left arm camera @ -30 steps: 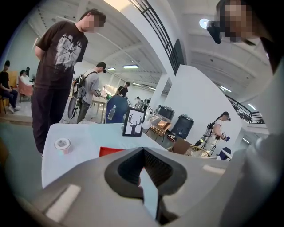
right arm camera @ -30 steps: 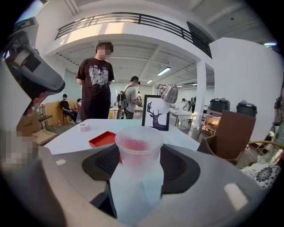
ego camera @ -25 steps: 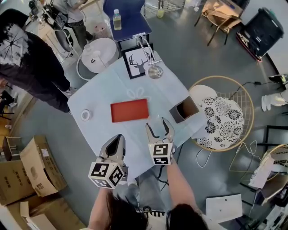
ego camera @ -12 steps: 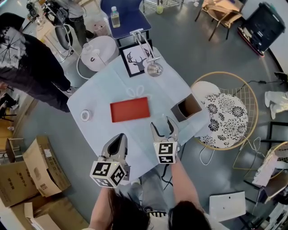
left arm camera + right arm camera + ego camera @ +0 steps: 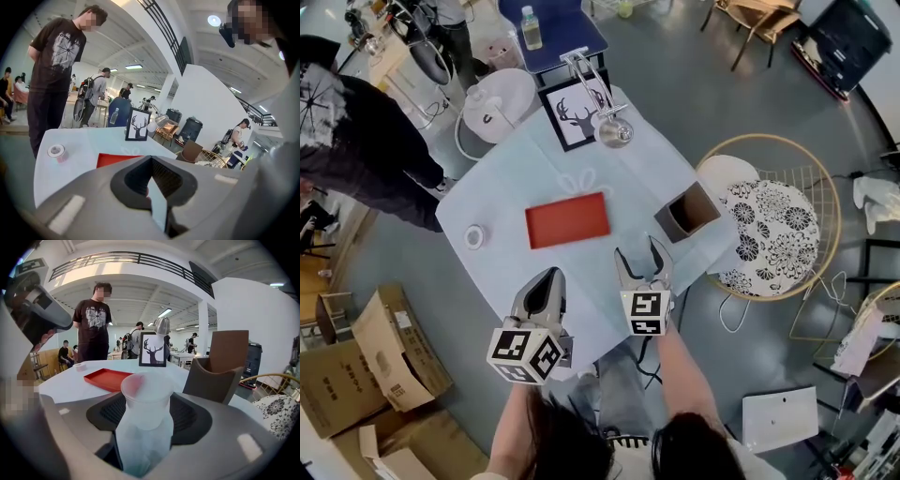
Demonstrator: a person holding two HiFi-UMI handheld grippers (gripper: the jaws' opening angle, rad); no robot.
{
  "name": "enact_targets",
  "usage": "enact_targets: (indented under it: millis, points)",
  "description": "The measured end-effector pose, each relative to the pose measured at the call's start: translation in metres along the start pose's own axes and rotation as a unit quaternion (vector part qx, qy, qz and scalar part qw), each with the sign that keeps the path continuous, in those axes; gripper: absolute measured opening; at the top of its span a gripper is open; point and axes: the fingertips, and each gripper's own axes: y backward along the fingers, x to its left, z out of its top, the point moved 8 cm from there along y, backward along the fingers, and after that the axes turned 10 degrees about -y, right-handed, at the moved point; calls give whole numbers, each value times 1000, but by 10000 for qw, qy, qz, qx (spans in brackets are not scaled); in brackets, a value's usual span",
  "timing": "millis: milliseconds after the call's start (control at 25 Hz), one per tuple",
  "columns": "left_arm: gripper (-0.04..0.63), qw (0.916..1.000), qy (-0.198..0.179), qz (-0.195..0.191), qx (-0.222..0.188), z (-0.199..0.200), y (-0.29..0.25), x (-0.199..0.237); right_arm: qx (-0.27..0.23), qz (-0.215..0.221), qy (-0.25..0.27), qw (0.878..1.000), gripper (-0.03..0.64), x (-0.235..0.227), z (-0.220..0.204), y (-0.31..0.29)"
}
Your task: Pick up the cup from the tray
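A clear plastic cup [image 5: 146, 394] stands upright between the jaws of my right gripper [image 5: 146, 427], which is shut on it. In the head view the right gripper [image 5: 641, 262] holds the cup [image 5: 639, 272] over the table's near edge, right of and nearer than the red tray [image 5: 568, 220]. The tray [image 5: 108, 379] lies flat with nothing on it. My left gripper [image 5: 546, 283] hovers at the near edge, left of the right one, jaws shut with nothing between them. From the left gripper view the tray [image 5: 112, 160] shows just beyond the jaws.
A brown open box [image 5: 686, 212] stands at the table's right edge, close to the held cup. A tape roll [image 5: 473, 236] lies at the left, a deer picture [image 5: 575, 114] and a desk lamp [image 5: 614, 131] at the far end. A person [image 5: 356, 141] stands left; a wicker chair [image 5: 769, 225] is at the right.
My right gripper with the cup has drifted slightly right, away from the tray. The left gripper has hardly moved.
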Motion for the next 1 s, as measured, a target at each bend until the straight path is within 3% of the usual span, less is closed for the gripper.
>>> enact_targets:
  millis: [360, 600, 1000]
  points:
    - [0, 9999, -28, 131, 68, -4, 11, 3, -37, 94, 52, 9999, 368, 5, 3, 3]
    - [0, 9998, -91, 163, 74, -4, 17, 5, -237, 244, -428, 9985, 407, 11, 15, 15]
    - [0, 9997, -202, 118, 55, 0, 28, 1, -210, 105, -141, 9996, 408, 11, 15, 37]
